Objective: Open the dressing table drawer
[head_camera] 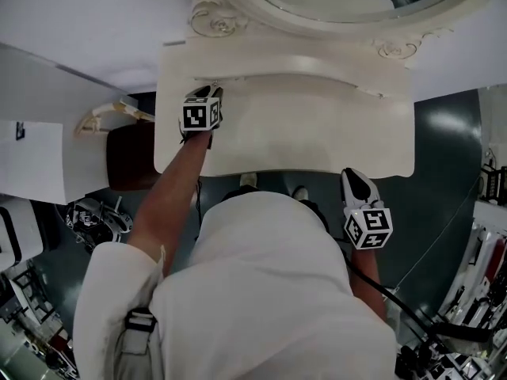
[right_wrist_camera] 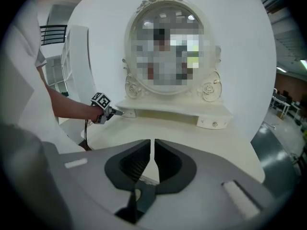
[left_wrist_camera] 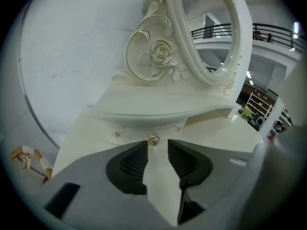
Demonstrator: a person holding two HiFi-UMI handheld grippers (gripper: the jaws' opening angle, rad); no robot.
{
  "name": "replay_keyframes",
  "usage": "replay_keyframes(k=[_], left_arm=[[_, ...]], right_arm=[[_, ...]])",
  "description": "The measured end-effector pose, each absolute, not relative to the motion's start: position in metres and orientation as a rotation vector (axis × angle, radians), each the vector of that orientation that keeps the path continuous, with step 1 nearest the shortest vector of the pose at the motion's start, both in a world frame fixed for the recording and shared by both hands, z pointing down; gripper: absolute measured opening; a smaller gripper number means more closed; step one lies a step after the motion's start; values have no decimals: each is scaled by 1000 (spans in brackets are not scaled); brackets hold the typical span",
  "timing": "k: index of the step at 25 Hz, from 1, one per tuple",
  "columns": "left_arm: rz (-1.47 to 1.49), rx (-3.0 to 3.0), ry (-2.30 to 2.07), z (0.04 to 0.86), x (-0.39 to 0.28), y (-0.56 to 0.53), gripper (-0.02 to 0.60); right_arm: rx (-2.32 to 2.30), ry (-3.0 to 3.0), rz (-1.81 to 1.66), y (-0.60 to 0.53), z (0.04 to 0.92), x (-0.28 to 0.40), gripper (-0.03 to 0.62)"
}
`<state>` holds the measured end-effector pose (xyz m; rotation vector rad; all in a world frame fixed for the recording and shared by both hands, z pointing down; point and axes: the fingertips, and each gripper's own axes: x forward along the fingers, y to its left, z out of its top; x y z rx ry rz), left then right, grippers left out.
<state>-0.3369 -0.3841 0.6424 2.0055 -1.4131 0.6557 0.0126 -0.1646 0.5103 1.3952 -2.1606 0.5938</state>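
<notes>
1. Drawer. A small pale metal knob (left_wrist_camera: 153, 139) shows just past the fingertips of the left gripper (left_wrist_camera: 157, 146), in line with the gap and close to the finger on the view's left. It sits on the cream drawer front (left_wrist_camera: 136, 130), which is shut. The drawer lies under the raised rear shelf (left_wrist_camera: 158, 110) at the back left of the dressing table (head_camera: 317, 137). Above the shelf rise a carved rose (left_wrist_camera: 158, 52) and an oval mirror (left_wrist_camera: 211, 30) in a scrolled frame.

2. Pose, left. The left gripper tilts downward toward the drawer front. Its marker cube (head_camera: 200, 115) lies over the table's rear left part, and the bare forearm (head_camera: 170, 200) reaches to it across the table's front left corner.

3. Pose, right. The right gripper (right_wrist_camera: 153, 150) hangs off the table's front edge on the right, above the dark floor (head_camera: 444, 141), angled down toward the table top.

4. Fingers, left. The two ribbed pads (left_wrist_camera: 135, 163) stand well apart. Neither presses on the knob, and only the table surface shows between them.

5. Fingers, right. The pads (right_wrist_camera: 165, 163) are drawn together with only a thin slit between them, and nothing is in it.
</notes>
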Motion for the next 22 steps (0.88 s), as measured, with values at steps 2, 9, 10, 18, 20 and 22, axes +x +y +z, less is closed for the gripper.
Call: replay_keyframes(k=[2,9,10,18,20,22], left_arm=[[659,1995,-1413,646,-337,-391,138],[681,1951,-1425,652,-338,-402,115],[681,1944,-1425,653,-338,-402,104],[677,1955,-1433,654,-337,-403,95],[678,1959,-1431,654,-336,-402,95],[679,1963,-1425,655,-335,-399,95]], right_arm=[[1414,-2145,605,-163,512,14,28],[1456,-2103,629,-155,512,19,29],[1459,-2100,631,-154,511,20,28],[1446,-2097,637,-154,511,19,28],[1440,-2097,637,-154,511,18,28],[1430,-2099,639,-153,512,17,28]])
